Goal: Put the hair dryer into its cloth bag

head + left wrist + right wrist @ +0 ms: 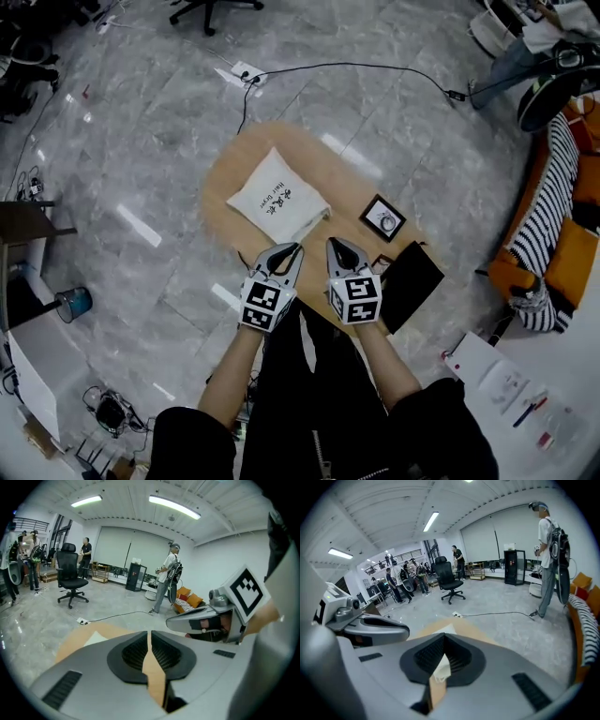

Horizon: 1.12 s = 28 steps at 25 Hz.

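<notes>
Left claw [284, 251] and right claw [339, 247] are shut tight and empty.
They hang side by side. Ahead of the left claw, down on the tabletop [349, 176], lies the puffy cloth bag [277, 197]. No hair dryer shows, so it may be inside. If the bag's mouth is loose, a bump could let the dryer slide out.

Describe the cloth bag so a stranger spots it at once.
Start at the oval wooden table on the grey floor. On its left half lies the plump cloth bag. It alone is white with dark print; the framed square and flat pouch nearby are black.
</notes>
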Each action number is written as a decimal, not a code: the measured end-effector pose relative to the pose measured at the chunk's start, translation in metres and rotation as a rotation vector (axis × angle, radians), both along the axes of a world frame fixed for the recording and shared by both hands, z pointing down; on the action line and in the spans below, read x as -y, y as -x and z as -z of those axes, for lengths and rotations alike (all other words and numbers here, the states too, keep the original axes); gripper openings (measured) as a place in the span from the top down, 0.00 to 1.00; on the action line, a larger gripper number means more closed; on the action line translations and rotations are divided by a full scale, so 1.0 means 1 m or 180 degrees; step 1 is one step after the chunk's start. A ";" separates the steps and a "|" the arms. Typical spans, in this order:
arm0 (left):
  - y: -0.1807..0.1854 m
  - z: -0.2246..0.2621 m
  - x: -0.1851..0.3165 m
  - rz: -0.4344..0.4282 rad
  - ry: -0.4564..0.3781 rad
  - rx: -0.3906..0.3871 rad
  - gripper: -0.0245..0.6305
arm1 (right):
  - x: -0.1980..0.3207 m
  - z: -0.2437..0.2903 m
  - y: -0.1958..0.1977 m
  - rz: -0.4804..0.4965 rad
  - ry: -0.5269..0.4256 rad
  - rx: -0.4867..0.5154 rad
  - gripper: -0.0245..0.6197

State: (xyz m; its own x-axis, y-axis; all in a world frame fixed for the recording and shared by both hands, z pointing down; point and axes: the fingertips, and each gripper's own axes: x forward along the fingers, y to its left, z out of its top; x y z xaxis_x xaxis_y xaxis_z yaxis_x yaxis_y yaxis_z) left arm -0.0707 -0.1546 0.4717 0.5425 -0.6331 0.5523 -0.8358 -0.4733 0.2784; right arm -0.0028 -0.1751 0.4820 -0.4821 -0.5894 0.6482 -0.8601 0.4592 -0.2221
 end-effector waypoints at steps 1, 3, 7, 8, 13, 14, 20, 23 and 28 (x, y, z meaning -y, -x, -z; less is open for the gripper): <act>-0.001 0.011 -0.003 0.0059 -0.0021 -0.0015 0.91 | -0.005 0.010 -0.004 -0.0046 -0.0041 -0.0016 0.95; -0.003 0.035 -0.008 0.0155 -0.0089 -0.0052 0.91 | -0.014 0.032 -0.011 -0.0148 -0.0144 -0.0049 0.95; -0.008 0.076 -0.023 0.0233 -0.0280 -0.0031 0.91 | -0.041 0.071 -0.015 -0.0277 -0.0337 0.0030 0.95; -0.008 0.084 -0.029 0.0246 -0.0328 -0.0020 0.91 | -0.048 0.079 -0.015 -0.0299 -0.0373 0.0059 0.95; -0.005 0.113 -0.071 0.0198 -0.0446 0.0051 0.91 | -0.085 0.117 -0.007 -0.0397 -0.0546 0.0184 0.95; -0.004 0.117 -0.081 0.0184 -0.0462 0.0047 0.91 | -0.095 0.123 -0.006 -0.0418 -0.0601 0.0162 0.95; 0.004 0.145 -0.124 0.0259 -0.0666 0.0047 0.91 | -0.144 0.151 -0.001 -0.0428 -0.0824 0.0080 0.95; 0.004 0.157 -0.142 0.0242 -0.0783 0.0127 0.91 | -0.162 0.160 -0.002 -0.0477 -0.0865 0.0125 0.95; 0.006 0.175 -0.171 0.0225 -0.0910 0.0122 0.91 | -0.187 0.180 0.003 -0.0501 -0.0996 0.0112 0.95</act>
